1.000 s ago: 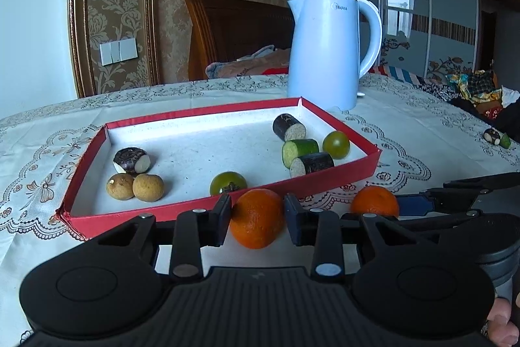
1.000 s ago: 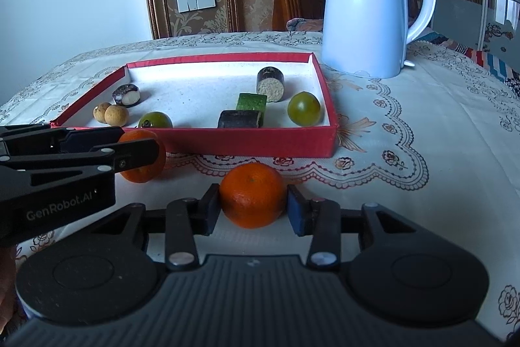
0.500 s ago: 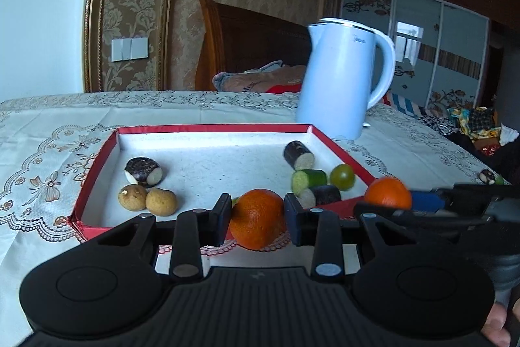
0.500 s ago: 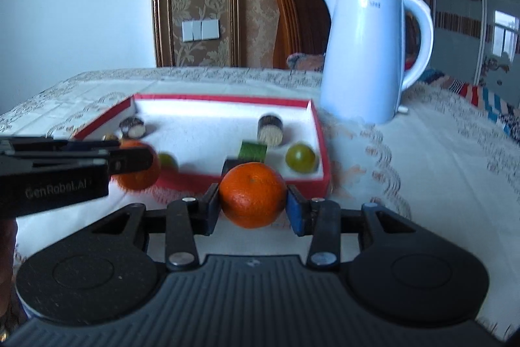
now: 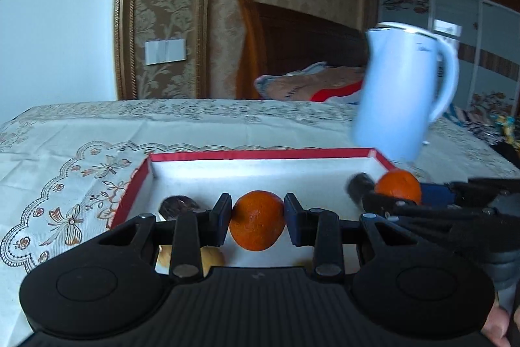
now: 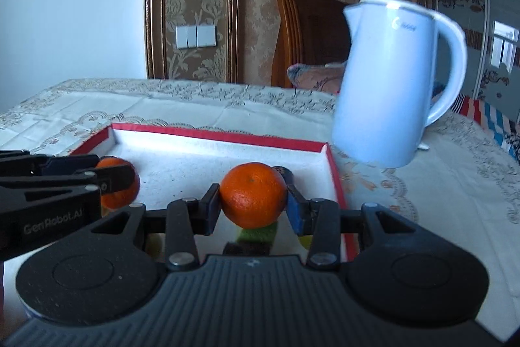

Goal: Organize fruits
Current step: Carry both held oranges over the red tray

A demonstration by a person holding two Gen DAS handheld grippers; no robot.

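Note:
My left gripper (image 5: 257,224) is shut on an orange (image 5: 256,225) and holds it in the air above the red-rimmed tray (image 5: 260,155). My right gripper (image 6: 252,204) is shut on a second orange (image 6: 252,194), also above the tray (image 6: 221,135). Each view shows the other gripper's orange: to the right in the left wrist view (image 5: 398,186), to the left in the right wrist view (image 6: 118,187). Dark fruit pieces (image 5: 177,205), pale round fruits (image 5: 211,259) and a green piece (image 6: 258,233) lie in the tray, partly hidden by the grippers.
A pale blue kettle (image 5: 403,93) stands on the patterned tablecloth (image 5: 65,184) just behind the tray's far right corner; it also shows in the right wrist view (image 6: 390,80). A wooden headboard (image 5: 292,44) and a wall stand beyond the table.
Both grippers have lifted their oranges off the tablecloth and carried them forward over the tray. The tray now lies below the oranges instead of ahead of them.

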